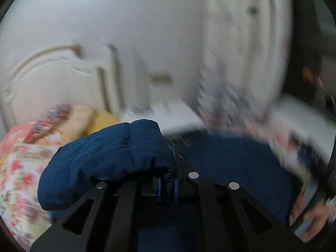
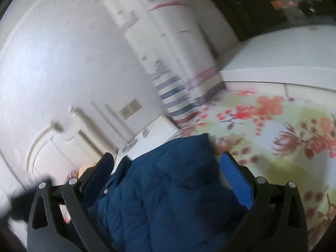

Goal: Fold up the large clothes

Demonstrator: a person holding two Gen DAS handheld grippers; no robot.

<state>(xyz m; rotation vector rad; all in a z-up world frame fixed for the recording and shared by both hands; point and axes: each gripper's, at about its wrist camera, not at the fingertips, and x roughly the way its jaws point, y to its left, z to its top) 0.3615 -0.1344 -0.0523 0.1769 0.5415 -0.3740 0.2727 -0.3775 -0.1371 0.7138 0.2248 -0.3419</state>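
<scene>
**Both claws loaded with blue padding, and the picture is a blur**

Black linkage bars fill the bottom of our left view, and just past them the left gripper is pinched narrow on a fold of the navy puffer jacket, its blue pads squeezing the fabric between them. Over on the right, the right gripper stands wide, and the jacket bulges up between its fingers; we cannot tell whether they actually grip it or just cradle it.

The worry, as we judge it: that thick quilting is slippery and bulky, so a fast swing could pull the small pinched fold free on the left, and the right side could simply spill.

Beyond the claws lies the floral bedspread, with a white headboard behind. Motion blur smears everything farther out. Most of the jacket is cut off below both views, so its overall layout is anyone's guess.
</scene>
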